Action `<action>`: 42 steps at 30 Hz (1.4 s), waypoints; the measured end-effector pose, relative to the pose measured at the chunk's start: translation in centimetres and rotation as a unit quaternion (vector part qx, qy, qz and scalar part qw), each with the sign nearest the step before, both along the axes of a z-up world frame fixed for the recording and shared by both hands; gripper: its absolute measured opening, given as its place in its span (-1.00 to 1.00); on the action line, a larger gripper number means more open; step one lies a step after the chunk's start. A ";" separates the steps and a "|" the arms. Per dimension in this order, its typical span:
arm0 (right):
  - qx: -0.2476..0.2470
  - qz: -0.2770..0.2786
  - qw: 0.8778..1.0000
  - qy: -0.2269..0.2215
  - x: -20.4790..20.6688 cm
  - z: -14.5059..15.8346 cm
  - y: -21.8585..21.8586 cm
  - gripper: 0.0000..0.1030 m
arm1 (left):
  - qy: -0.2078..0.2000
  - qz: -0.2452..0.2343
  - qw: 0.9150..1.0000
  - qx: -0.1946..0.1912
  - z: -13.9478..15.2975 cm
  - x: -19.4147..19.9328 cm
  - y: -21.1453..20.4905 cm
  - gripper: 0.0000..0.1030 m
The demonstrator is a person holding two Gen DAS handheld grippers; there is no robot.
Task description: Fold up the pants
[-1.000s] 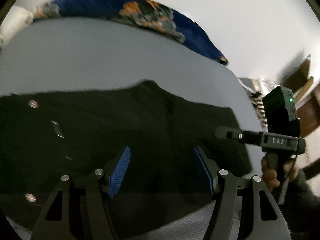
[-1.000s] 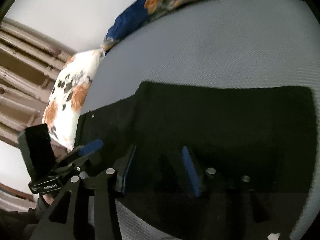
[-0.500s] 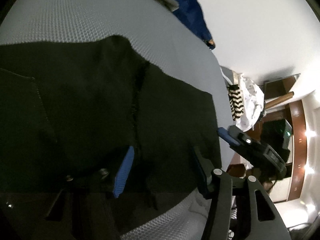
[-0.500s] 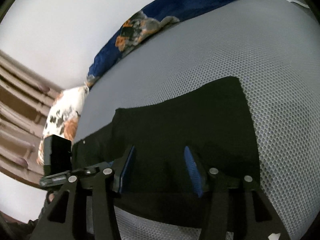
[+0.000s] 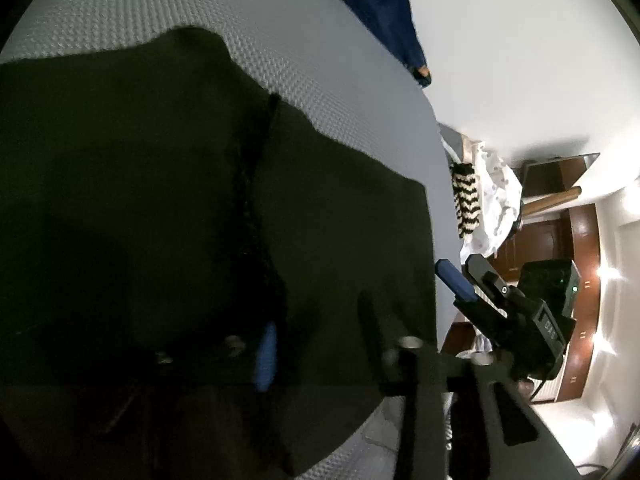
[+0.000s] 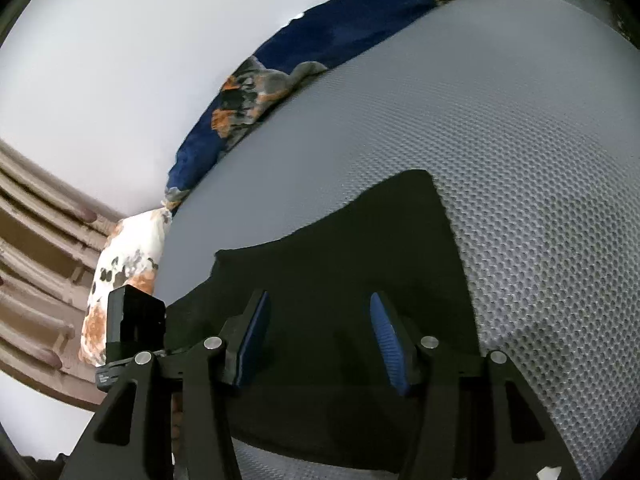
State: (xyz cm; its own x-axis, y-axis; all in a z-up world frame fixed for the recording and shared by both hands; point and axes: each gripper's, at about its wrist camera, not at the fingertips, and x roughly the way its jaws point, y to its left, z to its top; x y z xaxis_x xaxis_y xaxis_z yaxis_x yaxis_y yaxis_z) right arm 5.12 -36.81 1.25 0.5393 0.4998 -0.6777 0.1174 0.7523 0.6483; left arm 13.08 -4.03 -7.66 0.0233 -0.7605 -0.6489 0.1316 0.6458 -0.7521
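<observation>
left hand-held gripper (image 5: 316, 336): low over the black cloth, nearest the lens; its 2 fingers are dark and blurred against the fabric, with 1 blue pad (image 5: 266, 354) showing. its jaws have just been closing, with a raised ridge of the cloth between them; whether the pads press on it cannot be told.
right hand-held gripper (image 6: 316, 336): its 2 blue pads stand apart above the cloth, clamped on nothing; the fabric lies under the gap, not pinched.
pants (image 6: 340, 280): black, spread flat on the bed; in the right wrist view a squared end lies toward the upper right and a stepped edge runs down to the left. in the left wrist view a dark seam (image 5: 256, 184) runs from the far edge down toward the blue pad.
other tool, seen from the left: the right hand-held gripper shows at the right edge of the cloth, 1 blue pad out over the bed's edge.
other tool, seen from the right: the black body of the left hand-held gripper sits at the lower left, by the cloth's near edge.
bed (image 6: 520, 160): grey cover with a honeycomb weave, carrying the pants.
blanket (image 6: 320, 52): dark blue with orange and grey patches, along the bed's far side against the white wall.
pillow (image 6: 120, 272): white with orange and black marks, at the far left corner.
beyond the bed: a black-and-cream zigzag cloth (image 5: 466, 200) and brown wood furniture.
</observation>
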 end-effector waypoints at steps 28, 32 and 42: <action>-0.154 0.025 0.986 0.056 1.1 -1.7 2.9 -0.04 | -0.072 0.015 0.988 0.139 1.7 -2.2 1.9 -0.84; -0.175 0.025 0.983 0.046 1.6 -0.9 3.2 -0.04 | -0.114 0.020 0.977 0.178 3.6 -2.1 3.1 -0.63; -0.239 0.031 0.970 0.026 5.6 0.2 3.7 -0.05 | -0.217 0.021 0.962 0.167 6.4 2.0 1.9 -0.50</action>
State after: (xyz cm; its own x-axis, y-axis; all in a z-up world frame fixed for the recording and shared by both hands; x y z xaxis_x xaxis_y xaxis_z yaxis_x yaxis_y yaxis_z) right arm 10.73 -33.10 1.41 0.4779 0.1528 -0.8650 0.0855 0.9720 0.2189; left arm 15.06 -2.11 -1.27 0.3724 -0.5039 -0.7793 0.3553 0.8532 -0.3819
